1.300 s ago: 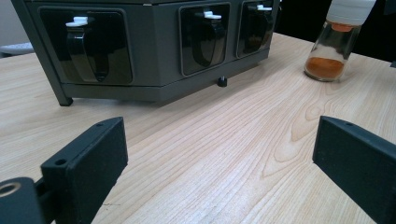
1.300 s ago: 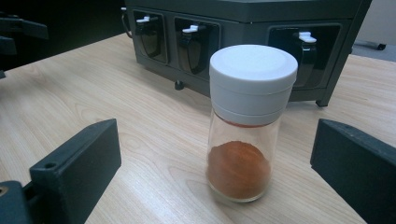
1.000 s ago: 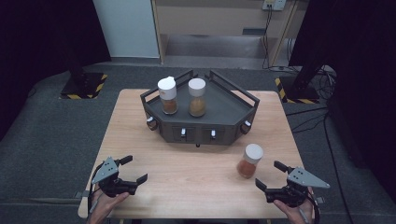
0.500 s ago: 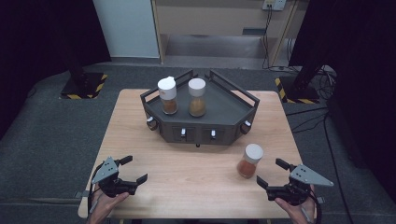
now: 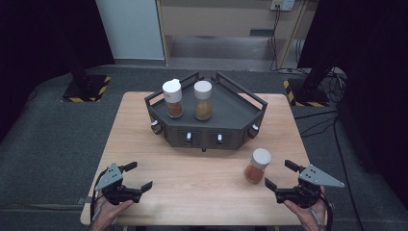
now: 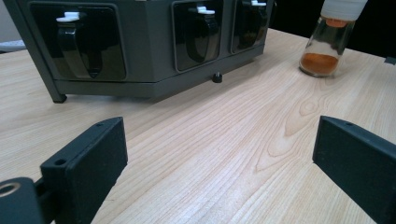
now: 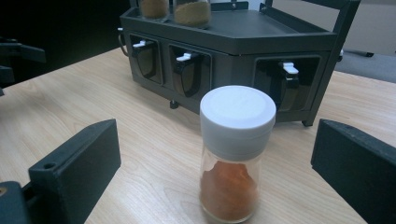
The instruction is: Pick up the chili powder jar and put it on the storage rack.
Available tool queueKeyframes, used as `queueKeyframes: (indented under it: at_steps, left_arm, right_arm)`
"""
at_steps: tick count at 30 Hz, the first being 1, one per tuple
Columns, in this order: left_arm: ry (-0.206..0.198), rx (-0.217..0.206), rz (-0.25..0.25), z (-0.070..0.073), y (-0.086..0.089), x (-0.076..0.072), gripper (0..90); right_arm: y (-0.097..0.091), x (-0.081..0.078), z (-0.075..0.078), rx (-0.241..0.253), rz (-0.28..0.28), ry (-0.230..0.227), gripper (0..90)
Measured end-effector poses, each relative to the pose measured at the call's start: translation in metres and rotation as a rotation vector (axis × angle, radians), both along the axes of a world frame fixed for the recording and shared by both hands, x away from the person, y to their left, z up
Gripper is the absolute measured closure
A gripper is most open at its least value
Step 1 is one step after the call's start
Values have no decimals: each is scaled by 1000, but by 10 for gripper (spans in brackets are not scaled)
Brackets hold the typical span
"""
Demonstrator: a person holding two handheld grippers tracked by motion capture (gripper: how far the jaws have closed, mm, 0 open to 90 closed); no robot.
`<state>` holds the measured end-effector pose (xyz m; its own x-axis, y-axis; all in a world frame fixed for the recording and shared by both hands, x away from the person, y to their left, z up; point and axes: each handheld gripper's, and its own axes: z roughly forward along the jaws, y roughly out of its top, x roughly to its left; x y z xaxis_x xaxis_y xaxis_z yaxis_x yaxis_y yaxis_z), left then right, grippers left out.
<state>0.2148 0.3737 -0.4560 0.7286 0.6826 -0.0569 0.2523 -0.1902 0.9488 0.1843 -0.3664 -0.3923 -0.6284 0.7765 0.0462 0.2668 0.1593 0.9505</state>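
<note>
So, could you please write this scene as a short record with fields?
surface: wooden table
rack: dark rack at the far middle of the table
on rack: two white-capped jars, upright, side by side
loose jar: spice jar with orange powder, upright on the table, in front of the rack's right end
right gripper: open, just right of the spice jar, not touching
left gripper: open, at the near left, holding nothing

A wooden table carries a dark rack toward its far side. A spice jar with a white cap stands upright on the bare wood near the right front, apart from the rack.
</note>
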Motion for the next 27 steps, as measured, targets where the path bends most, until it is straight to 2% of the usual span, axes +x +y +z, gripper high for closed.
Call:
queueKeyframes:
  at_steps: [10, 22, 27]
  left_arm:
    - [-1, 8, -16, 0, -1, 1, 22]
    - [-6, 6, -20, 0, -1, 1, 22]
    - [-7, 7, -22, 0, -1, 1, 22]
  right_arm:
    - [7, 20, 7, -15, 0, 27, 13]
    - [21, 50, 4, -32, 11, 62, 20]
    - [27, 63, 1, -49, 10, 96, 23]
